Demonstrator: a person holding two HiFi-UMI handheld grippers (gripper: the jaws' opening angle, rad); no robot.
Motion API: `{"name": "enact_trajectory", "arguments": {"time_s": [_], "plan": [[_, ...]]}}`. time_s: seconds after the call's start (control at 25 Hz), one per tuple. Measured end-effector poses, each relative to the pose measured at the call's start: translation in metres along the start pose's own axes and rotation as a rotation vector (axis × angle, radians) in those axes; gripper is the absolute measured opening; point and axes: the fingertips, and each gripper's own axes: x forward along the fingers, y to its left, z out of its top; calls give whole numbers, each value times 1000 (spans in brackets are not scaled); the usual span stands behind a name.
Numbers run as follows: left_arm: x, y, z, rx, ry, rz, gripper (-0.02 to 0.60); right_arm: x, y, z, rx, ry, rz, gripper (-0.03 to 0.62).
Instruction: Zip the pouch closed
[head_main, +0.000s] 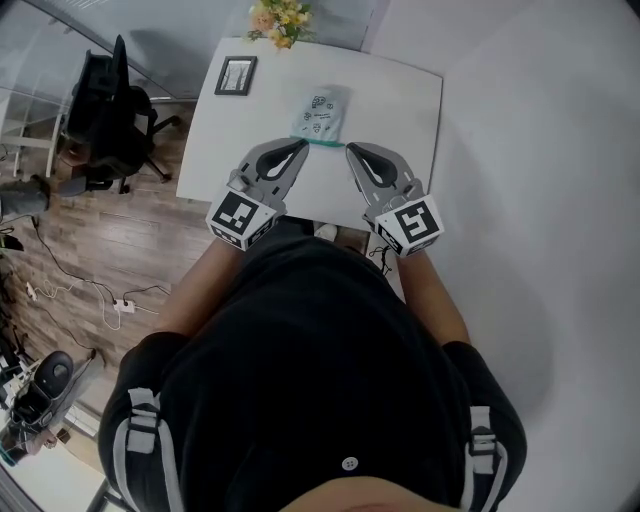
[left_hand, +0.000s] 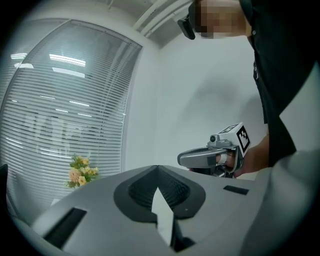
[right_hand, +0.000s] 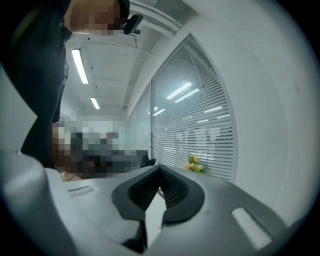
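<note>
A pale pouch (head_main: 322, 112) with printed marks lies flat on the white table (head_main: 400, 100); a teal zip strip runs along its near edge. My left gripper (head_main: 302, 147) and right gripper (head_main: 351, 150) hang side by side just short of that edge, both pointing level. Each is shut with nothing between its jaws. In the left gripper view the jaws (left_hand: 158, 168) meet tip to tip, and the right gripper (left_hand: 212, 156) shows beyond them. The right gripper view shows its own jaws (right_hand: 160, 168) pressed together. Neither gripper view shows the pouch.
A small framed picture (head_main: 236, 75) and a bunch of flowers (head_main: 281, 20) stand at the table's far edge. A black office chair (head_main: 112, 115) sits on the wood floor to the left, with cables (head_main: 110, 300) trailing nearby. A white wall runs along the right.
</note>
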Motion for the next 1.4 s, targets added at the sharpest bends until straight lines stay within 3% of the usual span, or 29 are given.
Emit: {"name": "enact_trajectory", "arguments": {"time_s": [0.44, 1.4], "plan": [[-2, -5, 22, 2, -50, 11, 8, -4, 6, 18, -55, -22, 11, 11], [-17, -7, 27, -1, -57, 40, 8, -7, 15, 26, -74, -31, 15, 11]]}}
